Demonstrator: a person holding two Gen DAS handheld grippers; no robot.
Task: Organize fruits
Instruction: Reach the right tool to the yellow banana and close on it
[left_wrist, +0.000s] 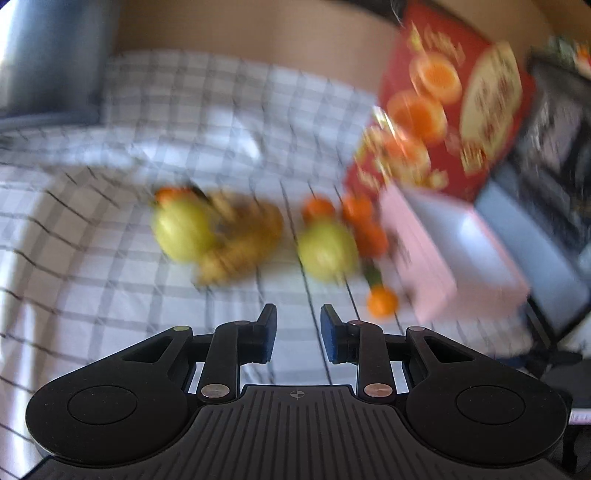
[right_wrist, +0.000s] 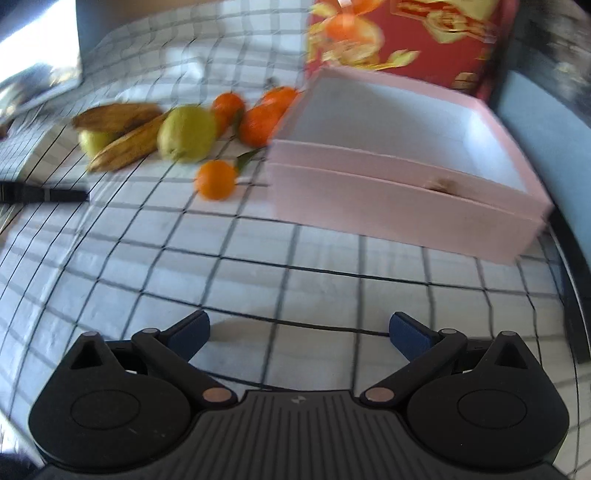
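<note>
left wrist view motion-blurred; red box (left_wrist: 450, 110) print unreadable; far pear (right_wrist: 96, 141) half hidden behind bananas (right_wrist: 123, 138).

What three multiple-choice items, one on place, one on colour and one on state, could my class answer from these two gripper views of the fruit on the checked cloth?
1. Where does the lone orange lie?
A. inside the pink box
B. on the cloth, left of the pink box
C. on top of the red box

2. What colour is the box behind the pink box?
A. red
B. green
C. black

3. How is the right gripper?
A. jaws clamped on a pear
B. jaws clamped on an orange
C. jaws apart, empty

Answers:
1 B, it lies on the checked cloth.
2 A, red with orange pictures.
3 C, only cloth shows between the jaws.
</note>
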